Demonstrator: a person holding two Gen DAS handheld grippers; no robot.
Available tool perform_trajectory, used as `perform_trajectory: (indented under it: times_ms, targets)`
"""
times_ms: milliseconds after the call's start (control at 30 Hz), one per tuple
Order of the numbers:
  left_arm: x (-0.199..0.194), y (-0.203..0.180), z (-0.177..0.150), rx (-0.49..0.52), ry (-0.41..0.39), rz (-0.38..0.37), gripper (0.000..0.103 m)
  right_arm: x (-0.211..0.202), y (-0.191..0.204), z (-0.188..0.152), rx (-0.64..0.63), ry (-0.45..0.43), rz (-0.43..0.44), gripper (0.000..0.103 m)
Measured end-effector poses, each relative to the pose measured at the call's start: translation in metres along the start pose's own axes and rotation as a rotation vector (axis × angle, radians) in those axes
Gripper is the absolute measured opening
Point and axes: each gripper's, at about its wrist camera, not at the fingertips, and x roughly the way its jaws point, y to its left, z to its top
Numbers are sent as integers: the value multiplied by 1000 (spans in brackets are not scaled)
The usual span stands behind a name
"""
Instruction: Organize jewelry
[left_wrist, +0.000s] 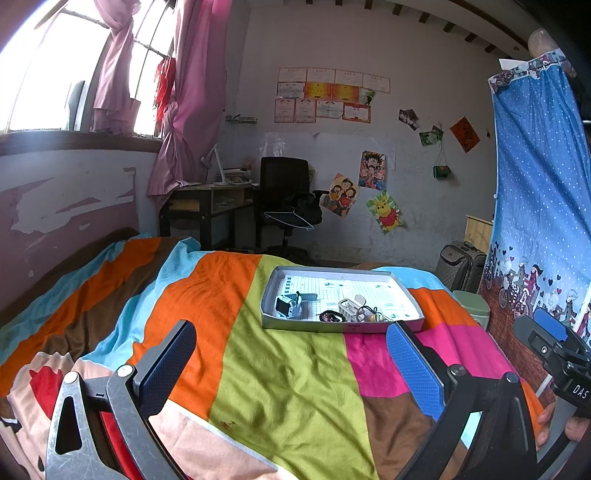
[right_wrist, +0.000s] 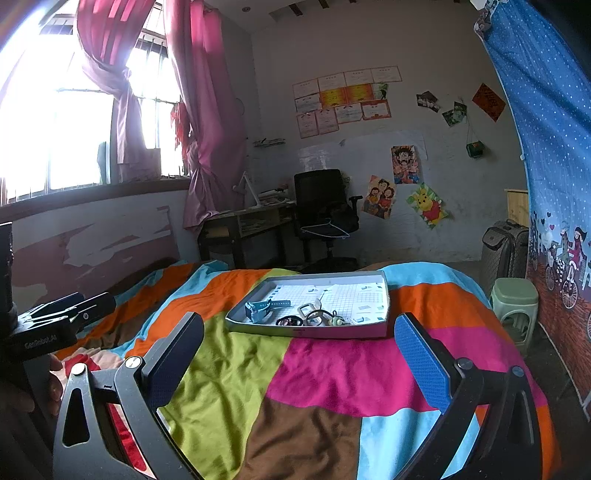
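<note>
Every piece of jewelry in view is gathered in one shallow tray (right_wrist: 369, 330) set on the bed (right_wrist: 229, 387) — nothing lies loose on the cover. Along the tray's near edge a blue watch (right_wrist: 260, 309) is seen at the left, then dark bands (right_wrist: 286, 320), a pale clasp-like piece (right_wrist: 308, 309) and a tangle of small items (right_wrist: 334, 319), unsorted; the far half is bare. Such a heap would fit either a gathered finish or a sorting yet due. The left gripper (left_wrist: 291, 369) and right gripper (right_wrist: 299, 363) are held apart and empty, short of the tray.
</note>
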Motion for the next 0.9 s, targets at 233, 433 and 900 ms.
perform_trajectory:
  times_ms: [233, 433, 900]
  targets:
    - [4, 0, -7, -4, 44, 18, 103, 1, 1, -1, 2, 1, 1, 102]
    - [2, -1, -13, -4, 47, 26, 103, 1, 1, -1, 4, -1, 3, 102]
    - [-1, -1, -10, -4, 54, 30, 103, 0, 1, -1, 3, 3, 3, 102]
